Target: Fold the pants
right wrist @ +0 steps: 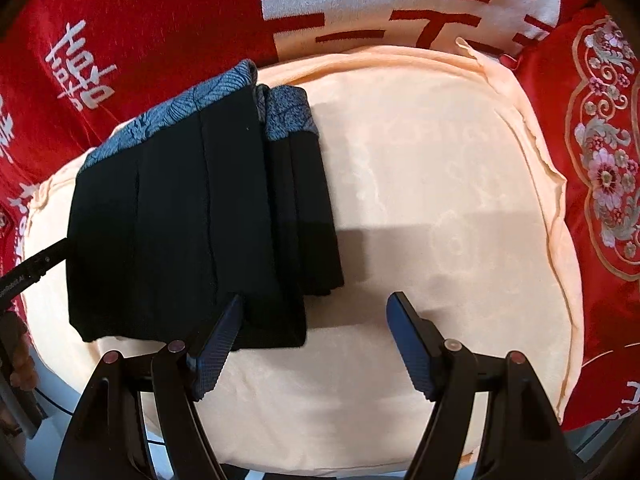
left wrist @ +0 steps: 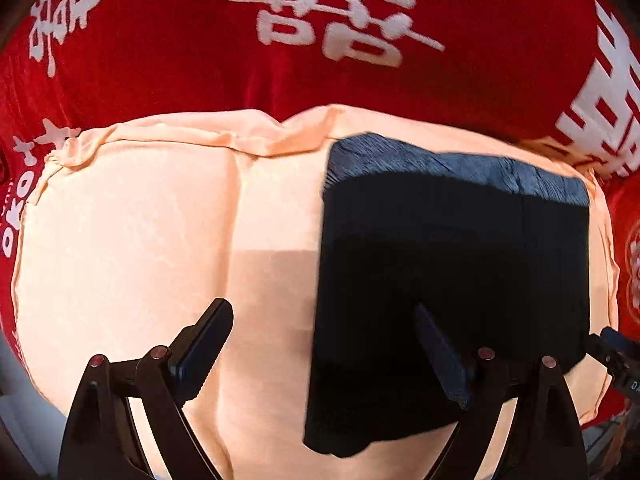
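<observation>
The black pants lie folded into a thick rectangle, with their blue-grey patterned waistband at the far end. In the right wrist view the pants show several stacked layers. My left gripper hangs open above the pants' left edge, its right finger over the black cloth and its left finger over bare peach cloth. My right gripper is open too, its left finger above the pants' near right corner. Neither gripper holds anything. The left gripper's tip shows at the pants' left side in the right wrist view.
The pants rest on a peach cloth spread over a rounded surface. Under it lies a red blanket with white characters. A red embroidered cushion sits at the right. A person's hand is at the left edge.
</observation>
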{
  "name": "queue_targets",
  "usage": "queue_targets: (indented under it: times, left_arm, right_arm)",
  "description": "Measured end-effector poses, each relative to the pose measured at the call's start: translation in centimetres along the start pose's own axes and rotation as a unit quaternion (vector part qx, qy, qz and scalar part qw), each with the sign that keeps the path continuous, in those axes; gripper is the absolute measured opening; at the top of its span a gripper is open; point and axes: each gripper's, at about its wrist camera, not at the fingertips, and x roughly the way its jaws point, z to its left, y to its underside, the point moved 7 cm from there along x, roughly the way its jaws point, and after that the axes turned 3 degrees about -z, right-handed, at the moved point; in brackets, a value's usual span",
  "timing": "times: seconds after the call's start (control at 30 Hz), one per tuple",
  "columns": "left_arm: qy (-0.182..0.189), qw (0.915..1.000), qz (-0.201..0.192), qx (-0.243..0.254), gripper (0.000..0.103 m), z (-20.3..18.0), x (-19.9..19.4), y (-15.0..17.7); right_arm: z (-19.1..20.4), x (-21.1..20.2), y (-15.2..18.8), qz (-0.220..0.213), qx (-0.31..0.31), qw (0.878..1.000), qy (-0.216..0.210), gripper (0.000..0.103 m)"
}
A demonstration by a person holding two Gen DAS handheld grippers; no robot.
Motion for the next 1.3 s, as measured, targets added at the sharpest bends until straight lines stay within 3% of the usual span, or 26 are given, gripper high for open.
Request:
queue_targets:
  times: [0.43,0.6,0.67,0.83,1.0,1.17,1.3]
  left_arm:
    - [0.039,0.9988,0.024,-0.014,0.092,1.0,1.5,0.4]
    - [0.055,0.9982,0.021,-0.007,0.092,0.8,1.9,0.2]
    - [0.067,0.9975,0.022,-0.001,0.092,0.7,1.9,0.2]
    - [0.126,0.9906,0.050,0.017,0.092,0.0,2.7,0.6]
    - [0.146,0.9875,0.054,0.024,0.092,0.3,3.4,0.4]
    - [0.185,0.9809,0.060,0.015,0.092,-0.1,4.2,-0.1]
    - [0.221,0.9721,0.077,0.013,0.093,-0.9,5.3,-0.2]
  right_arm:
    - [1.4,0.9,-1.6,0.005,0.003,0.997,-0.072,0.078]
    - [1.4,1.3,-2.2,0.005,0.006,0.993,-0.118,0.079]
    - [1.5,1.9,-2.2,0.020,0.013,0.987,-0.156,0.081]
    - [0.6,2.7,-2.4,0.031,0.041,0.976,-0.213,0.081]
    - [-1.0,3.6,-3.1,0.038,0.074,0.967,-0.241,0.082]
    - [-1.1,5.1,-3.2,0.065,0.070,0.954,-0.283,0.090]
    - [-0.9,6.4,-3.4,0.077,0.043,0.954,-0.288,0.090]
